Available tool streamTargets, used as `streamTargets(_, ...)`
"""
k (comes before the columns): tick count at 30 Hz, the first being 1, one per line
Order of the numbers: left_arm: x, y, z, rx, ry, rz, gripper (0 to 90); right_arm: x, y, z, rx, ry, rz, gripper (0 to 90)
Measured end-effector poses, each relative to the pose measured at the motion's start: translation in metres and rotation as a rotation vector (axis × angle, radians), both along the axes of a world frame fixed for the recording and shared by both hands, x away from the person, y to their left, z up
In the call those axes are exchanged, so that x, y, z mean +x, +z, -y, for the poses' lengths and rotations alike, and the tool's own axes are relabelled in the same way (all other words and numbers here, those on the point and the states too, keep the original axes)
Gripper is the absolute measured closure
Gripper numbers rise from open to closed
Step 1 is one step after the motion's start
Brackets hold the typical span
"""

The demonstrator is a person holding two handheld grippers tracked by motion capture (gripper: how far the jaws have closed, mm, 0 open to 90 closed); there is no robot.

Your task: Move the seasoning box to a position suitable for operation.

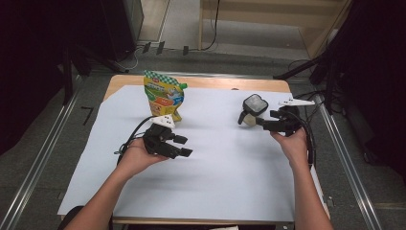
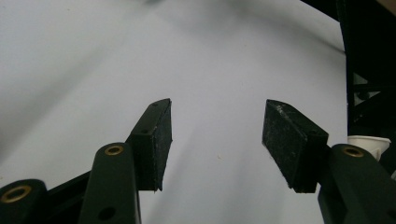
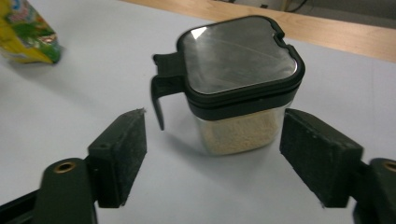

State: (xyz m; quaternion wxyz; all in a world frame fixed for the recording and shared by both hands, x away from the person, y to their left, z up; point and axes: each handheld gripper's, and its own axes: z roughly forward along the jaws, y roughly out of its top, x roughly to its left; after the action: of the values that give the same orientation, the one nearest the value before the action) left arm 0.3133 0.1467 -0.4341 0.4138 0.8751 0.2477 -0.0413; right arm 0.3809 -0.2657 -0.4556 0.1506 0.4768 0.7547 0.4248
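Observation:
A small clear jar (image 1: pixel 252 109) with a black lid and handle, holding pale grains, stands on the white sheet at the right. In the right gripper view the jar (image 3: pixel 238 93) sits just ahead of and between the two pads of my right gripper (image 3: pixel 212 119), which do not press on it. My right gripper (image 1: pixel 261 122) is open and points left at the jar. Left of centre, my left gripper (image 1: pixel 186 146) hovers over bare sheet. Its jaws stand apart with nothing between them in the left gripper view (image 2: pixel 217 135).
A yellow and green snack pouch (image 1: pixel 163 96) stands upright at the back left, just behind the left hand, and its corner (image 3: pixel 25 35) is visible in the right gripper view. The white sheet (image 1: pixel 215 177) covers most of the wooden table (image 1: pixel 201 82). Cables trail from both grippers.

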Motion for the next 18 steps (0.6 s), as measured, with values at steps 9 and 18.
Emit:
streamTargets(9,-0.004,-0.005,-0.001,0.001,0.012,-0.016,43.6,0.023,-0.031,-0.002,-0.034,0.006,0.020,20.1)
streamTargets(18,-0.011,-0.012,-0.005,0.016,0.022,-0.035,43.7,0.043,-0.046,-0.011,-0.052,0.023,0.054,15.1)
